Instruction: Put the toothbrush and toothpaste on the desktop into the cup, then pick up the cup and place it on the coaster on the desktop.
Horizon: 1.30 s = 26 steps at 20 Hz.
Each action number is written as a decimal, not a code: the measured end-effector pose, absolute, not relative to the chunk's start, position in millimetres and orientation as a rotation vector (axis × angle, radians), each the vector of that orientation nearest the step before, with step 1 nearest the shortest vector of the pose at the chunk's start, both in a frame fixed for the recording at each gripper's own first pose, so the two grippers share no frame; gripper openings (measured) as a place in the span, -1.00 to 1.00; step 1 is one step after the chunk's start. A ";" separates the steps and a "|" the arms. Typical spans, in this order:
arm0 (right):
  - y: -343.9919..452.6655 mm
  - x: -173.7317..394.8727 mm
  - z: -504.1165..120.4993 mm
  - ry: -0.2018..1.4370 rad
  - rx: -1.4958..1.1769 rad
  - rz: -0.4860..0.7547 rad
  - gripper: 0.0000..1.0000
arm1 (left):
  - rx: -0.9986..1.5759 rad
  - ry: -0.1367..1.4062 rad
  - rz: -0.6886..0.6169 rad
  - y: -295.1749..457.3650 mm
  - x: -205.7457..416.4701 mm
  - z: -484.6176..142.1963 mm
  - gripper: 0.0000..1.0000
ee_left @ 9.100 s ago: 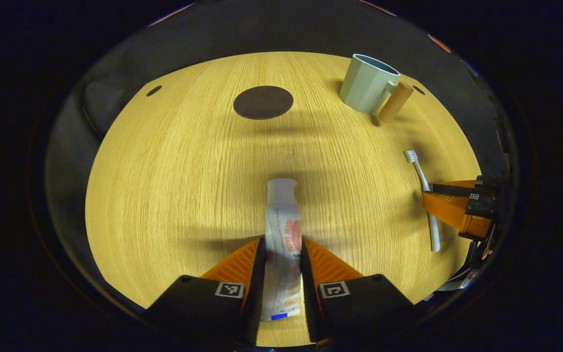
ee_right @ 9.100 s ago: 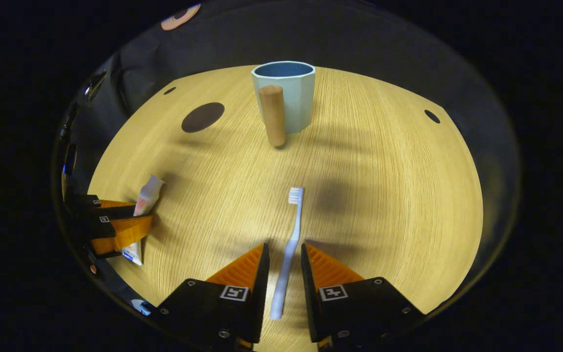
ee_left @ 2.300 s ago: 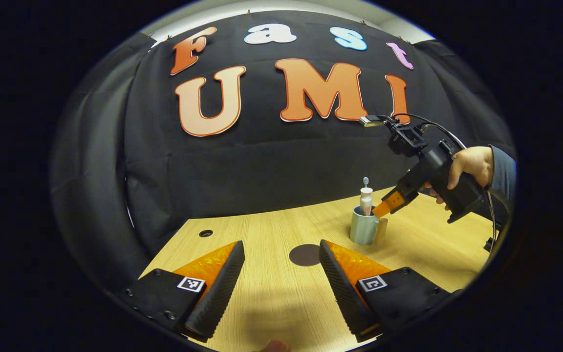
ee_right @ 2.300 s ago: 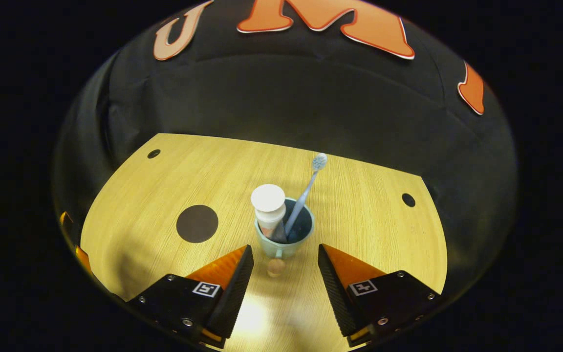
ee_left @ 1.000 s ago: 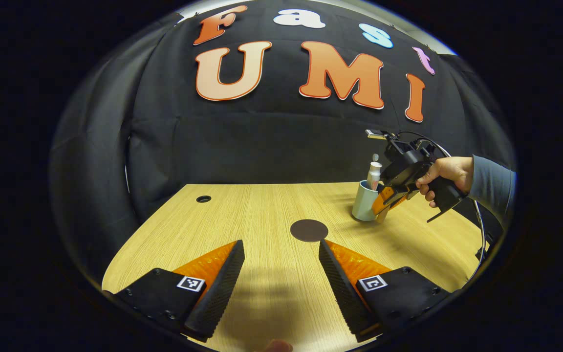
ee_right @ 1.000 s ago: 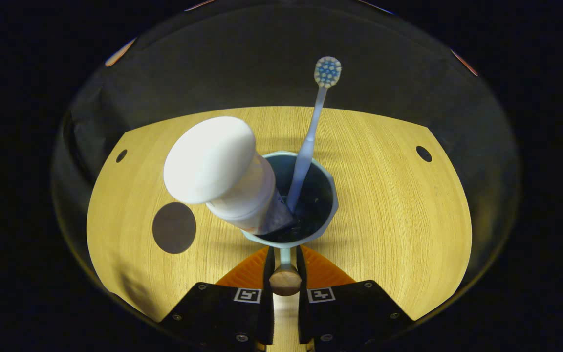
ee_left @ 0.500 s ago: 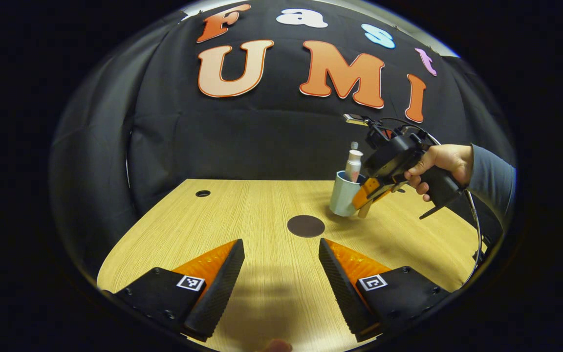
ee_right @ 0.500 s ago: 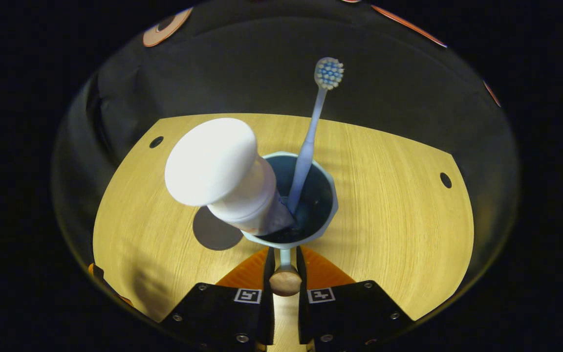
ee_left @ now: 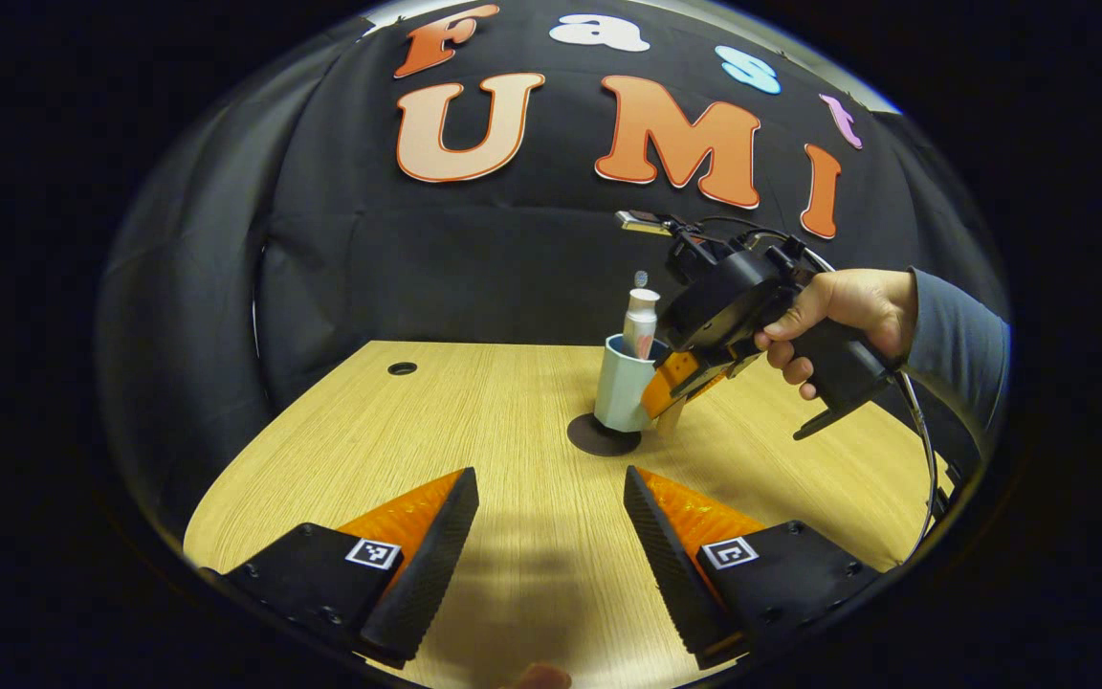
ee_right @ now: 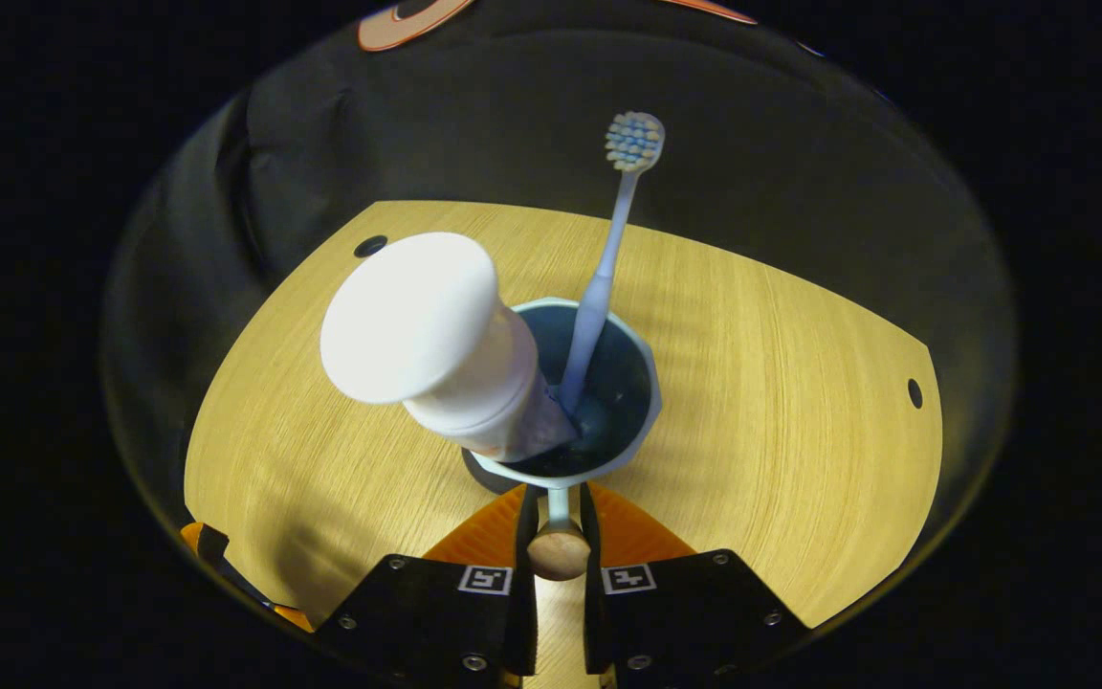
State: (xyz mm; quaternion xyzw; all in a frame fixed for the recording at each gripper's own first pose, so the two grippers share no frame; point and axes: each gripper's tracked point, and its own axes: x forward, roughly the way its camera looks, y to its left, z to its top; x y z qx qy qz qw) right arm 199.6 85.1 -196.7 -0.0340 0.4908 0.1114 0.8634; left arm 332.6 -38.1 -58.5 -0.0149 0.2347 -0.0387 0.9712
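Note:
A pale green cup (ee_left: 620,390) stands upright over the dark round coaster (ee_left: 589,438) at mid-table; I cannot tell whether its base touches. The toothpaste tube (ee_left: 641,325) and the toothbrush (ee_left: 640,279) stick up out of it. My right gripper (ee_left: 673,385), held by a hand (ee_left: 843,304), is shut on the cup's wooden handle. In the right gripper view the handle (ee_right: 559,553) sits between my right gripper's (ee_right: 557,505) fingers, with the cup's rim (ee_right: 652,402), the toothpaste cap (ee_right: 412,316), the toothbrush (ee_right: 608,258) and a sliver of coaster (ee_right: 478,477) ahead. My left gripper (ee_left: 551,531) hangs open near the front edge, holding nothing.
The wooden table (ee_left: 455,421) has a cable hole at its back left (ee_left: 402,367) and others (ee_right: 370,246) (ee_right: 914,392) near its far corners. The black cloth wall stands right behind it. A sleeve (ee_left: 958,335) reaches in from the right.
My right gripper has carried the cup leftwards from beside the coaster to over it. The left gripper stays open and has hardly moved.

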 end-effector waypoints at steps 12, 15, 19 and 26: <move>96.0 192.0 -181.2 1.024 0.008 0.303 -0.16 | -0.100 0.494 -0.055 -43.5 327.0 -70.3 0.98; 81.4 189.4 -165.9 0.953 -0.003 0.301 0.30 | -0.103 0.480 -0.055 -49.8 327.5 -62.3 0.97; 60.1 174.0 -146.7 0.830 0.073 0.308 0.55 | -0.052 0.400 -0.037 -55.0 334.5 -35.1 0.97; -15.3 141.1 -85.5 0.516 0.057 0.210 0.75 | 0.005 0.239 -0.081 -106.4 342.4 22.4 0.96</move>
